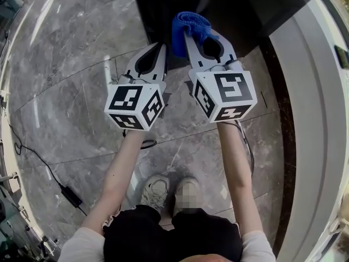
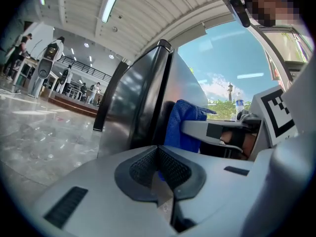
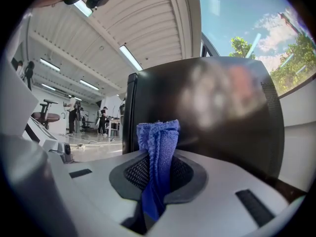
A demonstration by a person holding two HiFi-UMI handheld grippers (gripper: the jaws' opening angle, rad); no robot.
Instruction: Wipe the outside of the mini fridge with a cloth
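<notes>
Jaws of the right claw (image 3: 157, 177) are squeezed shut on a blue cloth (image 3: 158, 139). The cloth is bunched up and sticks out past the tips toward 12 o'clock. Right behind it, the dark mini fridge (image 3: 222, 107) is seen, filling the space from 12 to 3 o'clock in the right gripper view. The cloth is held very near the fridge's side, but whether it touches cannot be told.

The left claw (image 2: 159, 168) is shut too, its black pads pressed together with nothing held between them. In the head view it is kept at 9 o'clock of the right claw, just beside it, and pointed at the fridge's near edge. From the left gripper view the shiny fridge is seen at 12 o'clock, and the blue cloth is seen at 1 o'clock.

Both claws are held out on bare arms over a grey marble floor (image 1: 65, 91). Two pale shoes (image 1: 156, 190) are seen at 6 o'clock. A black cable (image 1: 34, 156) is laid on the floor at 8 o'clock.
</notes>
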